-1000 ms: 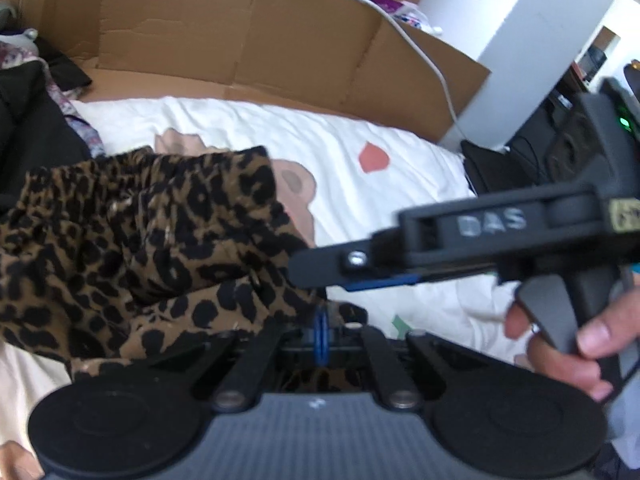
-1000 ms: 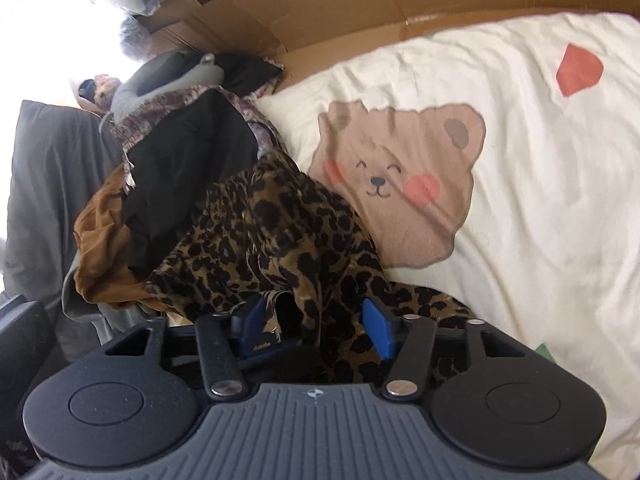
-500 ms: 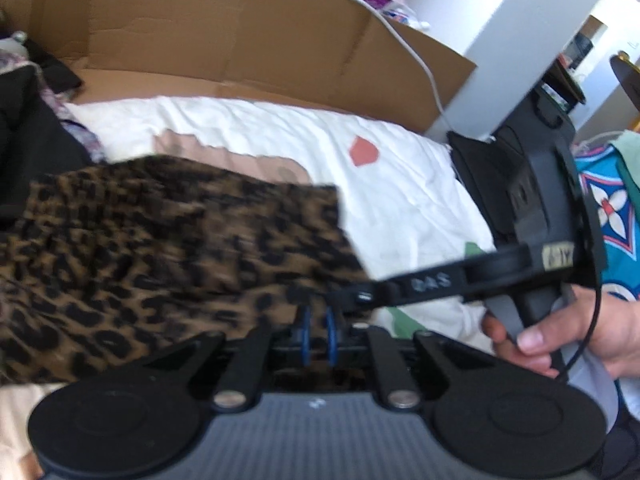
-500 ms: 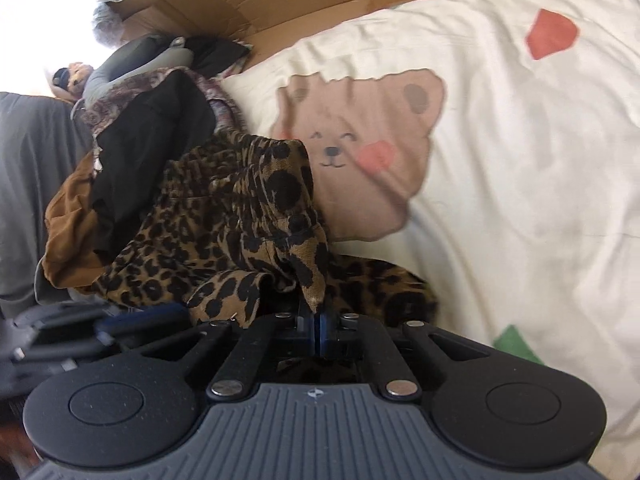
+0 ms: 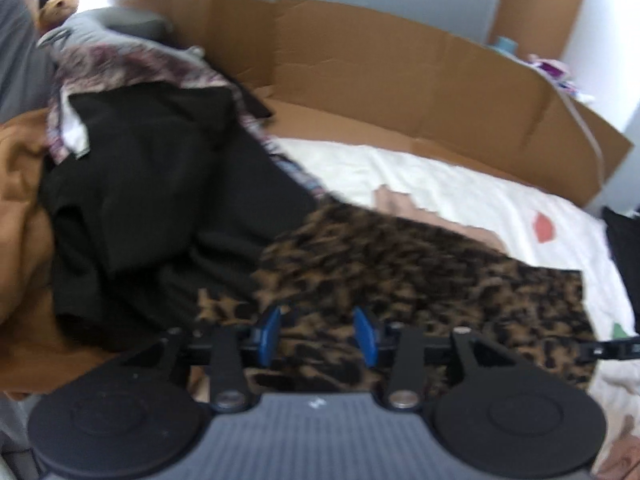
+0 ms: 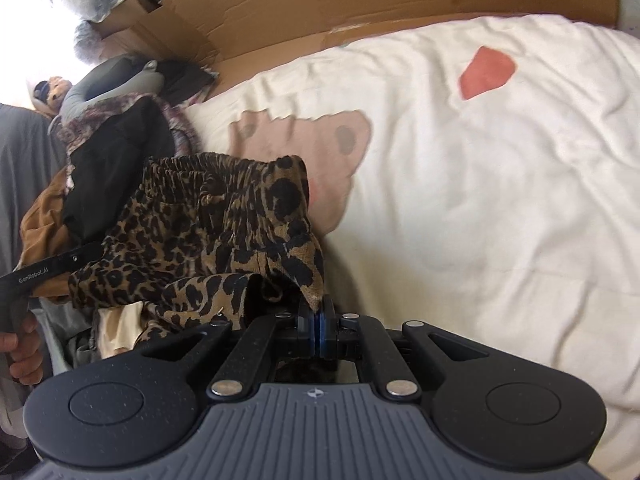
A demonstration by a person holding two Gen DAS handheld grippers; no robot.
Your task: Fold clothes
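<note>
Right tongs (image 6: 317, 322) angled down, clamped on leopard-print garment (image 6: 224, 236); left tongs (image 5: 317, 334) just opened, pads apart above it

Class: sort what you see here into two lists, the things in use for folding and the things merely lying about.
In use: leopard-print garment; right gripper, shut on its corner; left gripper, open above it.

Lying about: black garment; cardboard; bear-print bedcover.

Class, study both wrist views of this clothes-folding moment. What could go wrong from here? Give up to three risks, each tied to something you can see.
1. The right tool pinches only a small corner of the leopard-print garment; it could slip out under tension.
2. The left tool has just been opening, pads apart above the cloth, so its side may sag and bunch.
3. The pile of dark clothes touches the garment; pulling may drag them along.
</note>
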